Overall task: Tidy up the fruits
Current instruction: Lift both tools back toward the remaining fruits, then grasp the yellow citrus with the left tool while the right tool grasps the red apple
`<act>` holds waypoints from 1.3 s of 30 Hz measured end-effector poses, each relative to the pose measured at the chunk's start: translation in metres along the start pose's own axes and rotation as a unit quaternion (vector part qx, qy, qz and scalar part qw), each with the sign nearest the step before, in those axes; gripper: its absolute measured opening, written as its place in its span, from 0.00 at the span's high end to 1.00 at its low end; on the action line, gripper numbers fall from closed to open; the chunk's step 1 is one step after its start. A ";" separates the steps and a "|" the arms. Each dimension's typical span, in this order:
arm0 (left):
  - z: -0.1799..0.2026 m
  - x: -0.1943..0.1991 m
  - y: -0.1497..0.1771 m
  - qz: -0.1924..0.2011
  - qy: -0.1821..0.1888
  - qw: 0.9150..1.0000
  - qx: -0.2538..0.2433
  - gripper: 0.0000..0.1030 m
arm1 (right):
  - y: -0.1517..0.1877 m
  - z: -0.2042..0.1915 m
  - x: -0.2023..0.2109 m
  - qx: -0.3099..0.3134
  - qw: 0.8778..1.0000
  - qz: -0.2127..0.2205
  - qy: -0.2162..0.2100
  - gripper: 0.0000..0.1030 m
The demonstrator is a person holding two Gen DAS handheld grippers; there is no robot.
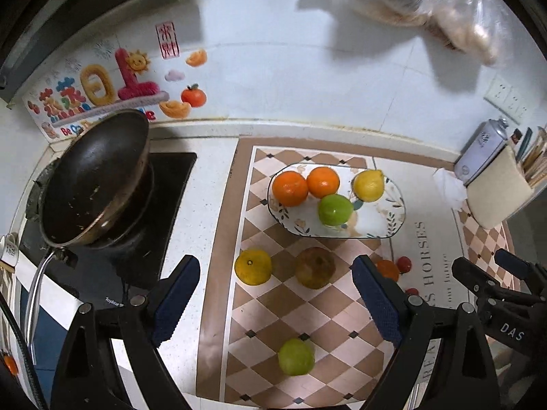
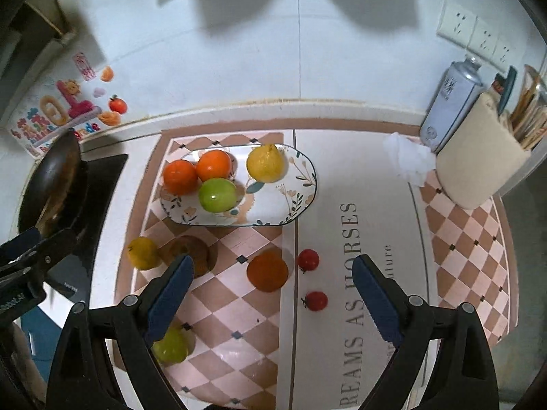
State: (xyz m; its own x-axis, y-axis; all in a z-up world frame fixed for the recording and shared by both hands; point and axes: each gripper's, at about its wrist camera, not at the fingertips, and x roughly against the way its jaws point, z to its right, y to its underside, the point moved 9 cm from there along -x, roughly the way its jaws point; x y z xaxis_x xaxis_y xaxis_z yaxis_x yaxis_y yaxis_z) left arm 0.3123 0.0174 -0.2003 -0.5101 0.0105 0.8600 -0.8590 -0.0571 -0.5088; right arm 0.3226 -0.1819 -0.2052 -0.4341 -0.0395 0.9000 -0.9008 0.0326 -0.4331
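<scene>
An oval floral plate (image 1: pixel 393 218) (image 2: pixel 294 201) holds two oranges (image 1: pixel 290 188) (image 2: pixel 180 176), a yellow pear-shaped fruit (image 1: pixel 368 185) (image 2: pixel 265 164) and a green apple (image 1: pixel 335 209) (image 2: pixel 217 194). On the checkered mat lie a yellow citrus (image 1: pixel 253 266) (image 2: pixel 143 253), a brown fruit (image 1: pixel 315 268) (image 2: pixel 191 249), a green fruit (image 1: pixel 296 356) (image 2: pixel 170 345), a small orange (image 1: pixel 388 269) (image 2: pixel 267 271) and two cherry tomatoes (image 2: pixel 308 259) (image 2: pixel 316 301). My left gripper (image 1: pixel 275 300) is open and empty above the yellow citrus and brown fruit. My right gripper (image 2: pixel 271 300) is open and empty above the small orange.
A black wok (image 1: pixel 95 177) sits on the stove at the left. A spray can (image 2: pixel 451 102), a beige utensil holder (image 2: pixel 478 167) and crumpled tissue (image 2: pixel 410 160) stand at the right back. The tiled wall carries stickers and sockets.
</scene>
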 end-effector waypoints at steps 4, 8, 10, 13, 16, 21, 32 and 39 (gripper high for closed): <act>0.004 0.023 0.005 0.020 -0.001 1.000 -0.002 0.11 | 0.008 -0.005 0.036 0.009 1.000 0.027 0.000 0.07; 0.005 0.039 0.007 0.039 -0.004 0.999 -0.004 0.11 | 0.014 -0.009 0.058 0.003 0.999 0.041 -0.009 0.07; 0.006 0.045 0.008 0.048 -0.008 0.999 -0.006 0.11 | 0.017 -0.011 0.066 -0.001 0.999 0.045 -0.014 0.07; 0.007 0.048 0.008 0.051 -0.009 0.999 -0.008 0.11 | 0.020 -0.013 0.073 -0.005 0.999 0.049 -0.021 0.07; 0.008 0.049 0.007 0.055 -0.009 0.998 -0.008 0.11 | 0.020 -0.015 0.078 -0.007 0.998 0.053 -0.024 0.07; 0.010 0.048 0.003 0.056 -0.004 0.998 -0.006 0.11 | 0.017 -0.015 0.077 -0.009 0.998 0.053 -0.026 0.07; -0.035 -0.015 0.000 0.004 -0.049 0.999 0.022 0.00 | 0.017 -0.032 -0.013 -0.026 0.996 -0.011 -0.086 0.07; -0.079 -0.098 0.023 -0.111 -0.080 0.988 0.065 0.00 | 0.032 -0.075 -0.137 -0.047 0.982 -0.113 -0.144 0.12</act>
State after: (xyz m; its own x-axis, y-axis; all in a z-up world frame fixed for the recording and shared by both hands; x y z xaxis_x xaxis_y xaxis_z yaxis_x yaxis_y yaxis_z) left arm 0.3395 0.0944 -0.2991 -0.2874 -0.1197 0.9503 -0.9308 -0.1989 -0.3066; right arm 0.3545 -0.1003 -0.3388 -0.2209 -0.3358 0.9157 -0.9753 0.0815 -0.2054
